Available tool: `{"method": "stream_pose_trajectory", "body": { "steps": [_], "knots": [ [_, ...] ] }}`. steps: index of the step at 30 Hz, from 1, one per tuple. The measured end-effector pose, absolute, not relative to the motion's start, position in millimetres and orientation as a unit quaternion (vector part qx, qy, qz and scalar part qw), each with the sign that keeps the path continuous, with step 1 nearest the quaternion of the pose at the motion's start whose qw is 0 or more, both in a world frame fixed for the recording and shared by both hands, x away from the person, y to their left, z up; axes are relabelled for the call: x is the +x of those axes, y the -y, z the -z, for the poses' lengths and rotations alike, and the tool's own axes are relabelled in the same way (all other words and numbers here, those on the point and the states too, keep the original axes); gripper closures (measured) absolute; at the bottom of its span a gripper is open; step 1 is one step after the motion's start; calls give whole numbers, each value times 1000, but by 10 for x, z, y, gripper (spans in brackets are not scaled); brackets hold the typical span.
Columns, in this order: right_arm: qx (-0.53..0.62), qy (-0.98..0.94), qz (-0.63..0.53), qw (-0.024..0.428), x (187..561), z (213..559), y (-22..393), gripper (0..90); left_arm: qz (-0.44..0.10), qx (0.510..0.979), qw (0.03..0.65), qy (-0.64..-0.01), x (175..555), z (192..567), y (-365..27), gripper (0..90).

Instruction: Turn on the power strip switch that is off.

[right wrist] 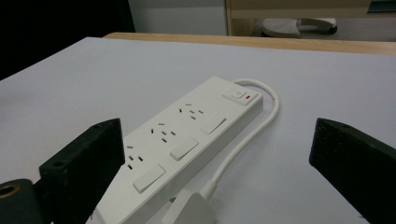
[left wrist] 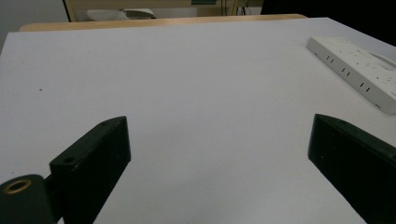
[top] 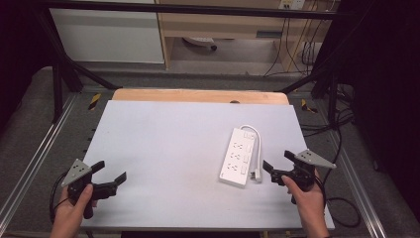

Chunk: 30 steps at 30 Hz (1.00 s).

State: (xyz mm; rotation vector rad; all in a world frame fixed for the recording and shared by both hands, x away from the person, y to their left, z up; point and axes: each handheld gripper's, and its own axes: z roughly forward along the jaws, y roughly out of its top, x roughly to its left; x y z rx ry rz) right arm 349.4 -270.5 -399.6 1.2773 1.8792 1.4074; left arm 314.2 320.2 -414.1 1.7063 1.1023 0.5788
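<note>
High view: wide pale table (top: 168, 163), wooden edge at the far side. On the right part, near the right gripper, white power strip (top: 239, 155), lying flat, long axis from near to far, sockets up. White cable (top: 258, 148) looping from the far end and along the right side, plug (top: 255, 174) resting by the near end. Right gripper (top: 275, 162) held just right of the strip's near end, not touching, jaws wide apart, nothing between them. Left gripper (top: 111, 171) at the near left, well apart from the strip, jaws also spread wide and holding nothing. Small red mark beside the strip's switch (right wrist: 239, 95) in the right gripper view.
</note>
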Motion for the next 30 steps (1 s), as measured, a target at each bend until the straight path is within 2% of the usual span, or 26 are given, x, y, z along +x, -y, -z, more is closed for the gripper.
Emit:
{"method": "stream_pose_trajectory", "body": {
  "steps": [17, 30],
  "knots": [
    [456, -702, -492, 237, 3730, 3847, 2626, 21, -233, 707, 488, -456, 3154, 4158, -3183, 55],
    [444, -696, -506, 252, 3807, 3728, 2539, 45, -231, 710, 487, -454, 3157, 4165, -3161, 55]
  ]
}}
